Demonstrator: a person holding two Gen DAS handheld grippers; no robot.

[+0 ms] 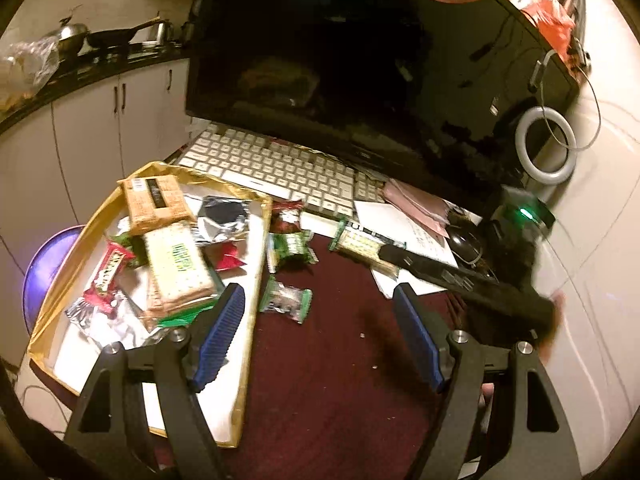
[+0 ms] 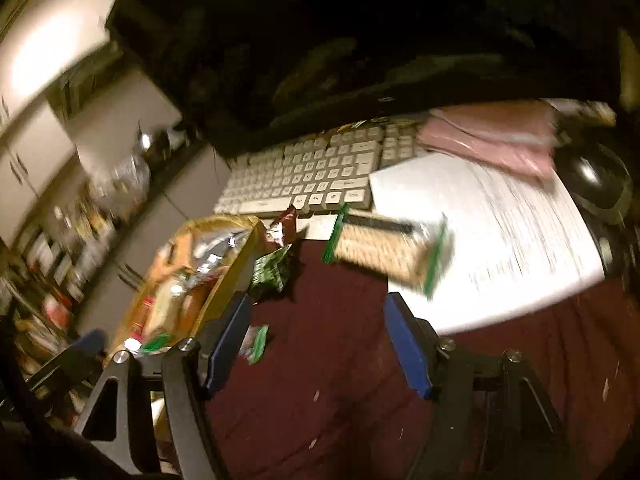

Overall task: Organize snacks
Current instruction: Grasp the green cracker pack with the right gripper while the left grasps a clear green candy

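Lying in the gold box [image 1: 256,240], green-lettered cracker pack [image 1: 178,264], writing unreadable.

Hardly any text can be read. In the right wrist view, 2 keys in the bottom row of the white keyboard [image 2: 308,172] appear to read "Alt" and "Fn"; the other key legends blur away. The white paper sheet [image 2: 492,224] carries lines of print too smeared to make out. In the left wrist view, the red snack packet [image 1: 107,276] and the green-labelled cracker pack [image 1: 178,266] in the gold box [image 1: 64,280] bear lettering, but it stays illegible.
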